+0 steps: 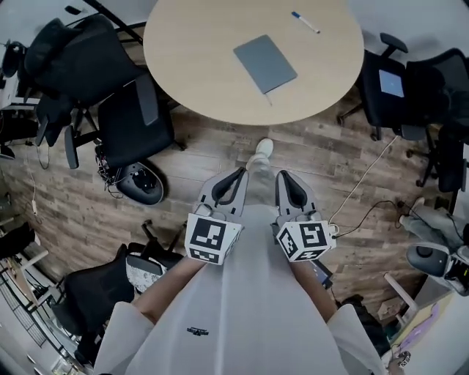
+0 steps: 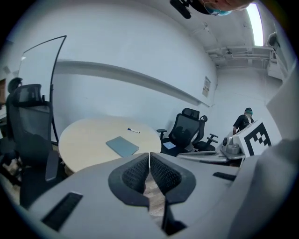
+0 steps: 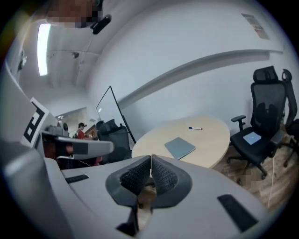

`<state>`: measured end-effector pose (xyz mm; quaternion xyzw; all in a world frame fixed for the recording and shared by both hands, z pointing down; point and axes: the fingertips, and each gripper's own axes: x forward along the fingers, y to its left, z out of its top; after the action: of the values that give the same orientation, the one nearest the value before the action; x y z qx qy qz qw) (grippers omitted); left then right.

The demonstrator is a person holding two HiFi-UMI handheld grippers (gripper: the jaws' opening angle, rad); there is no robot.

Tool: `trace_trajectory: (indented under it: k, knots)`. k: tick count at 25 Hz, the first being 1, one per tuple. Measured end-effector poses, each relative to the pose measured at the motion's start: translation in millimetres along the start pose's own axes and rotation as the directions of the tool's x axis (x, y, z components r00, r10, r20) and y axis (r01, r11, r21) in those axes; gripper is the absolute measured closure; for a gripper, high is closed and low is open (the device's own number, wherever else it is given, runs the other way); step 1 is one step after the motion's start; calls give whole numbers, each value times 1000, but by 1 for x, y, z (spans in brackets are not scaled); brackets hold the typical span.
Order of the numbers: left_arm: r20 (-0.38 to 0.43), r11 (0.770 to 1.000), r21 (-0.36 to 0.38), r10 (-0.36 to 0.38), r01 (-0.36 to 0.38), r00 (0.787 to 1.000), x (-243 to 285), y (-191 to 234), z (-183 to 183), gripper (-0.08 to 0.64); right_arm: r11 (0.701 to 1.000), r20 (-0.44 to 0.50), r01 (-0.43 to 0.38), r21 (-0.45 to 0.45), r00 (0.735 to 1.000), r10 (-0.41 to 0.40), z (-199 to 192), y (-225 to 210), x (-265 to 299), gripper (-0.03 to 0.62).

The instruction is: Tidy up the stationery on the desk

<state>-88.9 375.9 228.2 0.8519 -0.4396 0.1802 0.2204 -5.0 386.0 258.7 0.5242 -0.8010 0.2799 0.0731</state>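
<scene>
A grey notebook (image 1: 265,63) lies flat near the middle of the round wooden table (image 1: 190,51). A blue-capped white pen (image 1: 305,22) rests farther back on it. Both also show in the left gripper view, notebook (image 2: 122,145) and pen (image 2: 133,130), and in the right gripper view, notebook (image 3: 180,147) and pen (image 3: 195,128). My left gripper (image 1: 239,178) and right gripper (image 1: 284,179) are held side by side at my waist, well short of the table. Each is shut with nothing between the jaws.
Black office chairs stand left of the table (image 1: 128,121) and right of it (image 1: 388,84); the right one carries a blue sheet. Cables run over the wooden floor at right (image 1: 366,183). A person (image 2: 243,122) stands far off in the room.
</scene>
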Motion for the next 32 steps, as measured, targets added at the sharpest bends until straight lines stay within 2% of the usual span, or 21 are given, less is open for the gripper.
trace_trajectory:
  k: [3, 6, 12, 15, 18, 21, 26, 30, 32]
  knots:
    - [-35, 999, 46, -26, 28, 999, 57, 9, 38, 535, 1000, -18, 3, 5, 1000, -3, 31, -38, 41, 558]
    - [-67, 998, 56, -16, 20, 998, 105, 29, 65, 535, 999, -30, -3, 35, 1000, 4, 59, -73, 83, 558]
    - [-104, 998, 48, 39, -34, 994, 163, 68, 88, 535, 1000, -64, 2, 3, 998, -2, 92, -122, 147, 557]
    - [-137, 999, 35, 42, -37, 990, 182, 74, 90, 535, 1000, -92, -4, -7, 996, 3, 99, -136, 166, 550]
    - [-162, 998, 58, 32, -22, 986, 204, 84, 91, 535, 999, -129, -8, -47, 992, 2, 100, -149, 193, 547]
    - [-183, 998, 65, 24, -12, 983, 226, 102, 88, 535, 998, -162, -10, -66, 987, -1, 100, -160, 223, 472]
    - [-225, 1000, 13, -8, 11, 974, 264, 124, 75, 535, 998, -192, 47, -50, 980, -56, 96, -182, 258, 459]
    - [-254, 1000, -24, -14, 8, 967, 285, 140, 58, 535, 996, -247, 85, 29, 966, -76, 78, -192, 278, 379]
    - [-268, 999, -38, -11, 1, 963, 294, 147, 48, 535, 994, -269, 90, 55, 961, -72, 70, -196, 286, 367]
